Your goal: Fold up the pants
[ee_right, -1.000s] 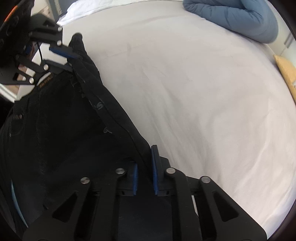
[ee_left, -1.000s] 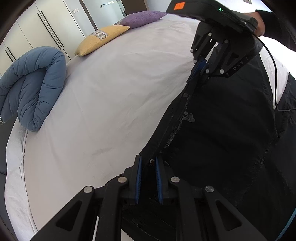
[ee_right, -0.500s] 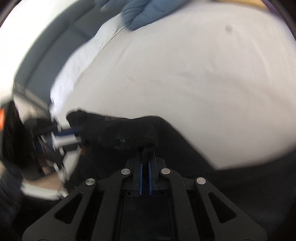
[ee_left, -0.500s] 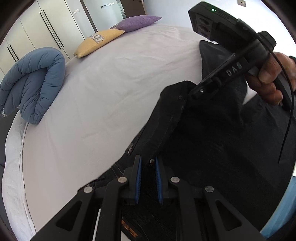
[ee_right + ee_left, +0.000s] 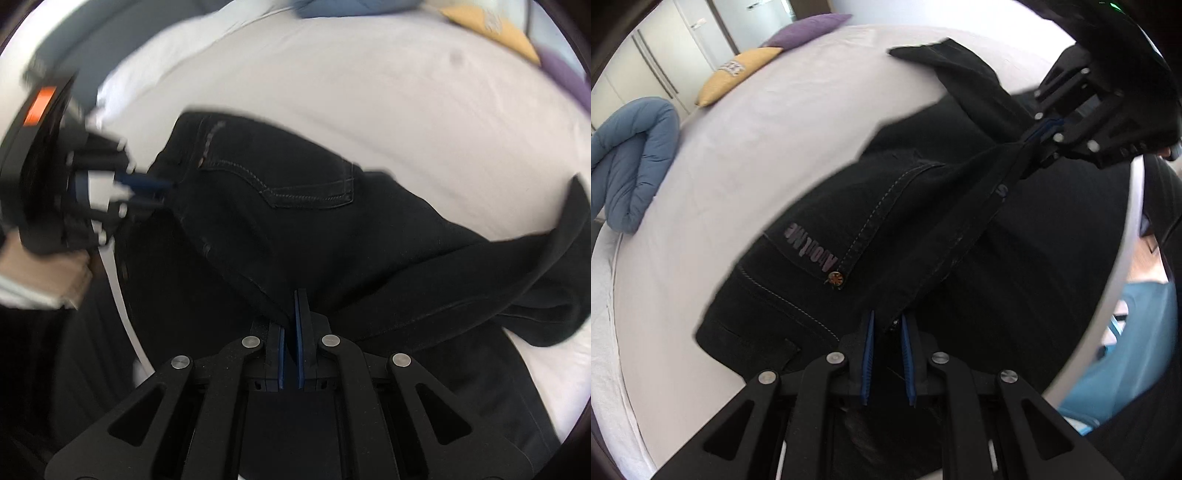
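- Clearly, the folding was at an early stage: the black jeans (image 5: 894, 206) lay across the near part of the white bed sheet (image 5: 746, 147), still bunched, with no neat fold made.
- The left gripper (image 5: 886, 332) had its blue pads closed on a ridge of denim at the near edge, and the right gripper (image 5: 291, 314) was clamped on the same raised edge, further along it.
- The cloth between the two tools was pulled into a tight line, so I judge that a lengthwise fold, one leg over the other, was being started; the flattening and the cross folds were still to do.
- The left wrist view showed a printed label and a rivet near the waist, the rolled blue duvet (image 5: 631, 158) at far left, and a yellow pillow (image 5: 738, 74) and a purple pillow (image 5: 809, 29) far away.
- The right wrist view, somewhat blurred, showed instead the back pocket (image 5: 295, 181) and a loose leg end (image 5: 565, 258) curling up at the right.
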`<state>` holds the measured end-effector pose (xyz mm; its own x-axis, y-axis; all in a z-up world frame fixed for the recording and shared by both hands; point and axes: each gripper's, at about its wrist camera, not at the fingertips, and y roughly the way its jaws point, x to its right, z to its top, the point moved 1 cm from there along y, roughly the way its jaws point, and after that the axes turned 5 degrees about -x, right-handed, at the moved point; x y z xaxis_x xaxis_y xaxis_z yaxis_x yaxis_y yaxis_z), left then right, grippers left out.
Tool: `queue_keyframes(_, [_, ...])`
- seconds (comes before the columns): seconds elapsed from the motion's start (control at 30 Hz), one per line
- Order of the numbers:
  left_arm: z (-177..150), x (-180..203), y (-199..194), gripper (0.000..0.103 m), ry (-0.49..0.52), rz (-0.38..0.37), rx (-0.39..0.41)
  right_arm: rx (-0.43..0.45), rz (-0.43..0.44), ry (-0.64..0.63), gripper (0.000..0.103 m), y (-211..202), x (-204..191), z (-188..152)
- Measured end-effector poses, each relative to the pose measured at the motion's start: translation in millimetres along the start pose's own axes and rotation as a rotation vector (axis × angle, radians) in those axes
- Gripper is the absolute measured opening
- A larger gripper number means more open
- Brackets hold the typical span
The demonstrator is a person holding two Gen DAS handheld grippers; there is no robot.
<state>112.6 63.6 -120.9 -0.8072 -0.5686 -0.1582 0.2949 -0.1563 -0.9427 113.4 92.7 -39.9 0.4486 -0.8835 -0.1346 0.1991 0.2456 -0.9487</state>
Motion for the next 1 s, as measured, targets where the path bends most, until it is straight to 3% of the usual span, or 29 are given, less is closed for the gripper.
queue_keyframes(0.27, [-47.6,27.7,-3.6,0.015,0.050,0.006,-0.012,-0.039,-0.262,-0.219,0.003,19.8,-95.2,-57.5])
queue_keyframes(0.4, [-62.2,46.5,-6.4,0.015,0.123,0.051,-0.012,-0.046,-0.445,-0.354,0.003,46.7,-138.4,-64.6])
queue_keyframes(0.5, [-71.5,55.8,-8.1,0.015,0.165,0.100,-0.002,-0.031,-0.615,-0.508,0.003,58.6,-166.3,-95.6])
queue_keyframes(0.57, [-76.0,67.7,-10.1,0.015,0.188,0.130,-0.005,-0.032,-0.685,-0.603,0.003,68.8,-190.6,-105.1])
queue_keyframes(0.73, [-83.3,73.0,-8.2,0.015,0.232,0.168,0.004,-0.039,-0.729,-0.640,0.003,87.3,-202.5,-116.5])
queue_keyframes(0.83, [-86.9,75.3,-8.1,0.015,0.233,0.178,0.014,-0.042,-0.737,-0.639,0.003,74.6,-187.6,-132.4])
queue_keyframes(1.0, [-92.7,74.9,-10.0,0.015,0.221,0.172,0.024,-0.039,-0.735,-0.650,0.003,67.3,-199.9,-135.9])
